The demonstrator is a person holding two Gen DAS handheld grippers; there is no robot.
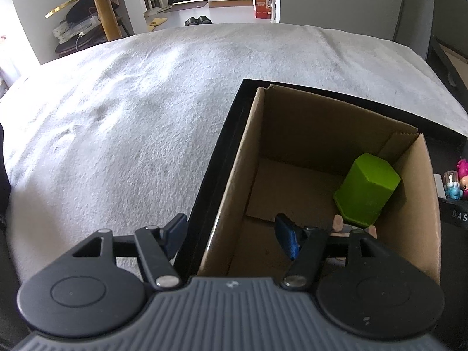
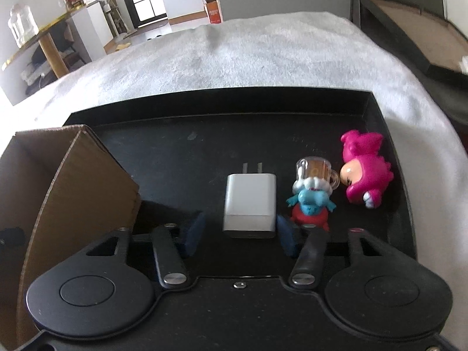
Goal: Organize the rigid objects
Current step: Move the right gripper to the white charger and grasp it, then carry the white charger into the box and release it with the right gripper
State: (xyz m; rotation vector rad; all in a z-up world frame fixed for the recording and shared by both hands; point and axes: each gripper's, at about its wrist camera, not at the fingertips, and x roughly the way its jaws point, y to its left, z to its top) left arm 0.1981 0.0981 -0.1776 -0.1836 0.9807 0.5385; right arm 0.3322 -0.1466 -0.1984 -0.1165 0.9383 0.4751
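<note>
Straddling the charger, the right gripper is spread wide, its pads just beside it but apart. The left gripper, also wide open and empty, spans the box wall. One green block lies boxed; charger, blue figure and pink figure wait on the tray.

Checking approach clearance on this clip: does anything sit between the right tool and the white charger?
Nothing visible does. The right tool is open, its fingers flanking the white charger on the black tray. The blue figurine stands close beside its right finger.
</note>
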